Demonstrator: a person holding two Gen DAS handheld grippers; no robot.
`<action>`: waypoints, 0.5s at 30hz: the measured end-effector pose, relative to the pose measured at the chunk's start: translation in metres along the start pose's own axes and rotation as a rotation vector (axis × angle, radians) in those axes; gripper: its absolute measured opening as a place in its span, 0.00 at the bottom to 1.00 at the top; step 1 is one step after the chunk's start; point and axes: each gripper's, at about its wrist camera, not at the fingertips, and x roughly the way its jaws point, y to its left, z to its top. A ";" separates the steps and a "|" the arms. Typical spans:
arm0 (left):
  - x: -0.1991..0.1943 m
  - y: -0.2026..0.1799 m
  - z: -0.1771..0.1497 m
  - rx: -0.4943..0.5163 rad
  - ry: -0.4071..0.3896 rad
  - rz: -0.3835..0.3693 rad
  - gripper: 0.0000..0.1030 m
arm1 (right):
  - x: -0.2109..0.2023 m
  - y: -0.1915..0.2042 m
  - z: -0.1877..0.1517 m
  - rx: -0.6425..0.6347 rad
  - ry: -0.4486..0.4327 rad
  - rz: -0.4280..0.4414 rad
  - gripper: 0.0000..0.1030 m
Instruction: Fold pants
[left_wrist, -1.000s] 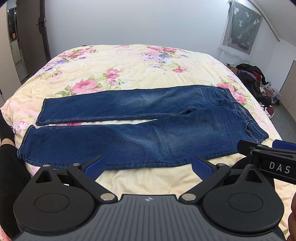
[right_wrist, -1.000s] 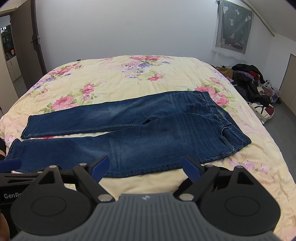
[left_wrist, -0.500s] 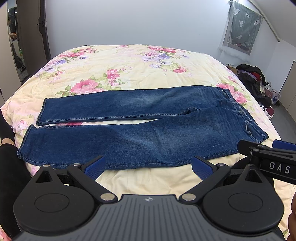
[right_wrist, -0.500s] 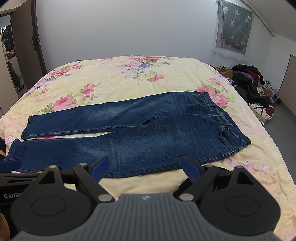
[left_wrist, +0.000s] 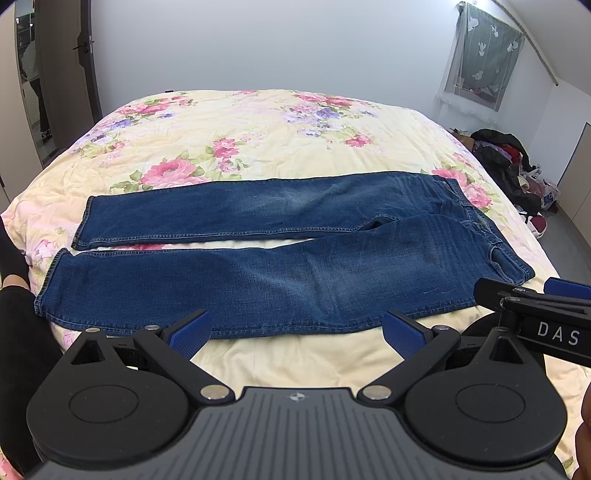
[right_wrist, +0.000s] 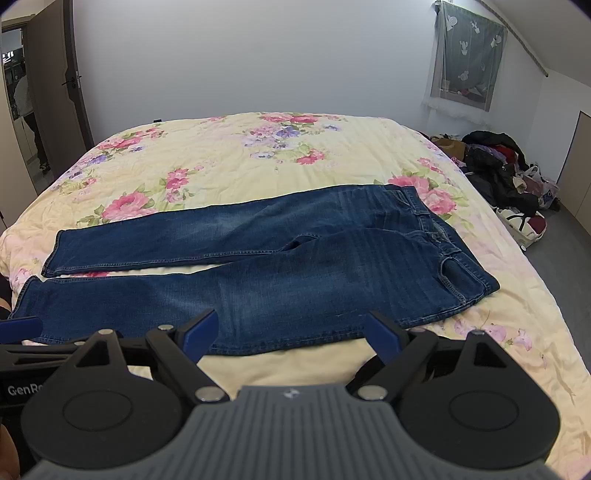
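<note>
Blue jeans (left_wrist: 280, 258) lie flat on the floral bed, legs spread side by side toward the left, waistband at the right. They also show in the right wrist view (right_wrist: 280, 280). My left gripper (left_wrist: 295, 332) is open and empty, hovering over the near edge of the closer leg. My right gripper (right_wrist: 291, 334) is open and empty, over the near edge of the jeans by the thigh. The right gripper's side shows at the right of the left wrist view (left_wrist: 532, 310).
The bed (left_wrist: 258, 136) has a cream floral cover. A pile of clothes and bags (right_wrist: 509, 173) lies on the floor at the right. A door (right_wrist: 48, 92) stands open at the left, with a person beyond it. A dark-clad leg (left_wrist: 14, 325) is at the bed's left edge.
Neither gripper nor the jeans have visibly moved. The person in the doorway has shifted.
</note>
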 end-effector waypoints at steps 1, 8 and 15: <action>0.000 0.000 0.000 0.000 0.000 0.000 1.00 | 0.000 0.000 0.000 0.000 0.000 0.000 0.80; 0.000 0.000 0.000 0.000 0.000 0.000 1.00 | 0.000 0.000 -0.001 0.000 -0.001 0.000 0.80; 0.000 0.000 0.000 -0.001 0.000 -0.001 1.00 | -0.001 0.000 0.001 0.000 0.000 -0.001 0.80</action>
